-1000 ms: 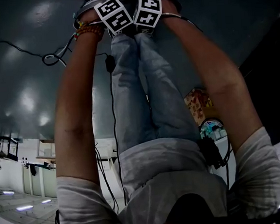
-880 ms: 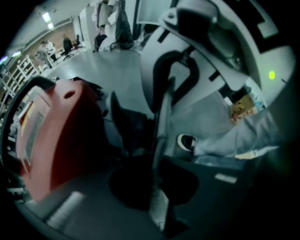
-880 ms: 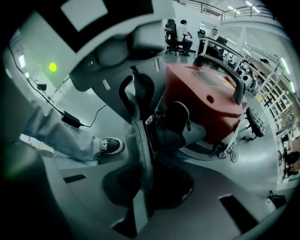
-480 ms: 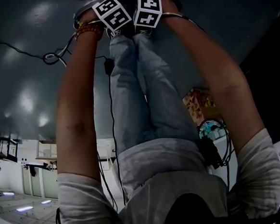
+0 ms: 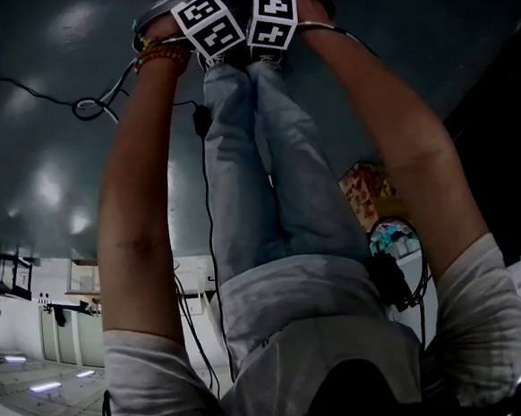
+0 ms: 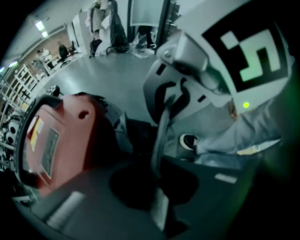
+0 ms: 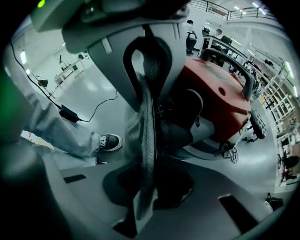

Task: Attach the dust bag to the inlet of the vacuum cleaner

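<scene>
Standing edge-on, upright, dust bag [image 7: 145,131] pinched by left hand-held gripper [image 6: 157,180] and right hand-held gripper [image 7: 147,180] (vacuum cleaner [image 7: 220,93] behind).

Pinching the dust bag [image 7: 145,131] edge-on just in front of the vacuum cleaner [image 7: 220,93], left claw [image 6: 157,173] and right claw [image 7: 147,187] side by side on it. Resting a shoe [image 7: 108,141] on the floor [image 7: 93,89] beside the vacuum cleaner, with a cable [image 7: 70,112] lying farther out from it.

Red vacuum cleaner [image 7: 220,101] and shoe [image 7: 108,142] flanking dust bag [image 7: 146,131], open floor [image 7: 93,89] beyond
</scene>
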